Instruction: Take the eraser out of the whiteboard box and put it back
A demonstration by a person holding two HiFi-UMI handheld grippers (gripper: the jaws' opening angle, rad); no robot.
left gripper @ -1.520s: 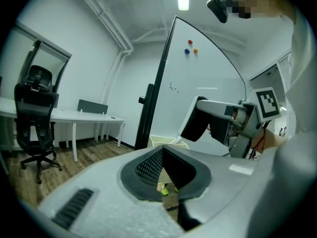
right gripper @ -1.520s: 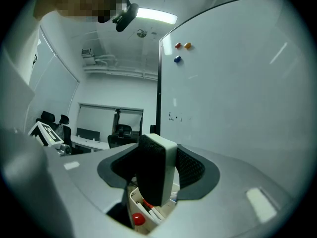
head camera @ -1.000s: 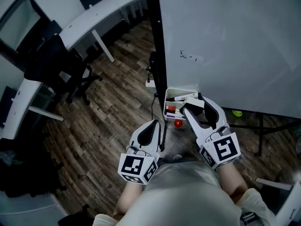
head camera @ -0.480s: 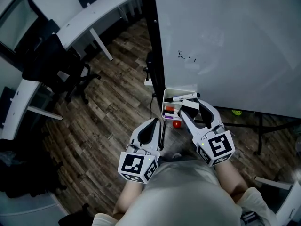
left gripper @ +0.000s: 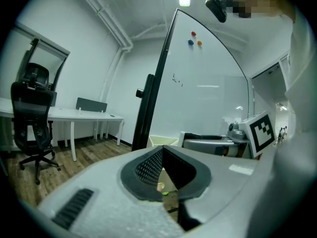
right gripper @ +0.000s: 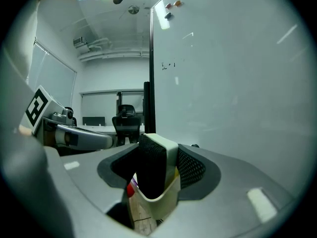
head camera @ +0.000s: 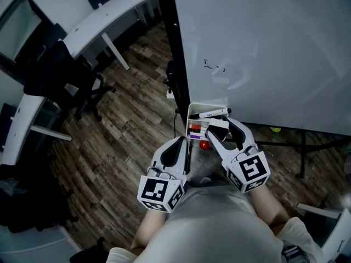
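A white box (head camera: pixel 196 112) hangs at the lower left corner of the whiteboard (head camera: pixel 263 48), with markers and a red piece inside. My right gripper (head camera: pixel 218 128) is shut on the eraser (head camera: pixel 217 124), a white block with black felt, right over the box. In the right gripper view the eraser (right gripper: pixel 151 170) stands upright between the pads of the right gripper (right gripper: pixel 156 165), its lower end behind the box's cream rim (right gripper: pixel 159 201). My left gripper (head camera: pixel 178 152) hangs back to the left of the box, jaws together and nothing in them; the left gripper (left gripper: pixel 161 155) shows its tips meeting.
The whiteboard's black post (head camera: pixel 174 53) rises just left of the box. A black office chair (head camera: pixel 60 73) and a white desk (head camera: pixel 104 23) stand at the left on the wood floor. A small green thing (head camera: pixel 276 129) lies under the board.
My right gripper has come down with the eraser, closer onto the box. The left gripper has stayed where it was.
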